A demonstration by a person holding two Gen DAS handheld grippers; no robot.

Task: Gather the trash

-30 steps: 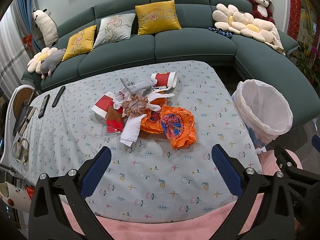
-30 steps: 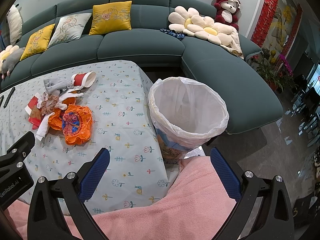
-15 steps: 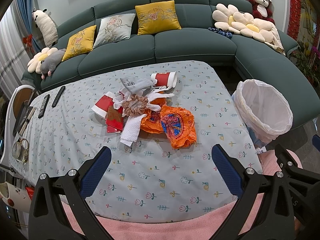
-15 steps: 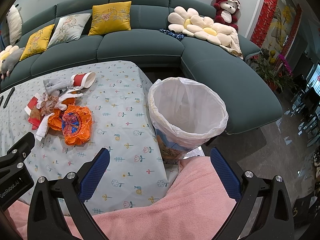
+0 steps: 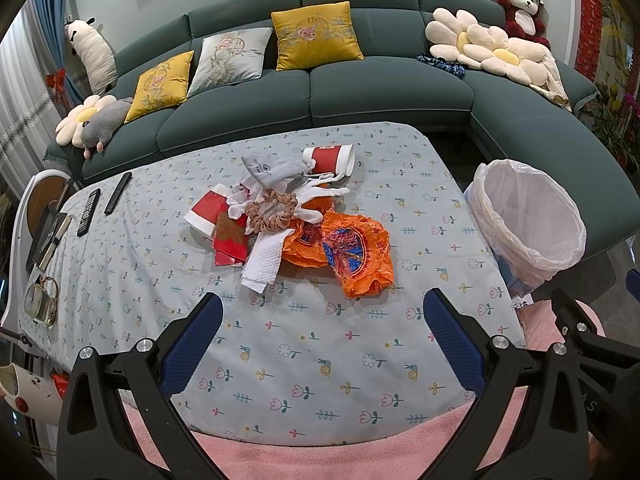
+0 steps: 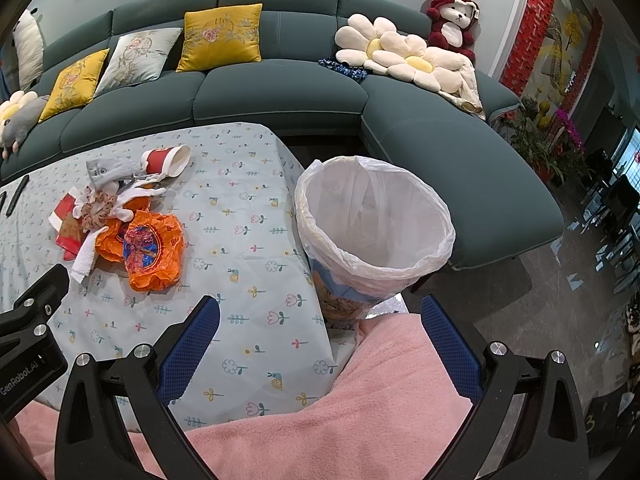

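A trash pile lies mid-table: an orange plastic bag, a white napkin, red packets, a brown scrunchie, a grey pouch, and a red-and-white paper cup on its side. The pile also shows in the right wrist view. A bin with a white liner stands off the table's right edge, also in the left wrist view. My left gripper is open and empty, short of the pile. My right gripper is open and empty, near the bin.
Two remotes lie at the table's far left. A clock and other items sit on the left edge. A teal sofa with cushions wraps behind the table. A pink blanket lies under both grippers.
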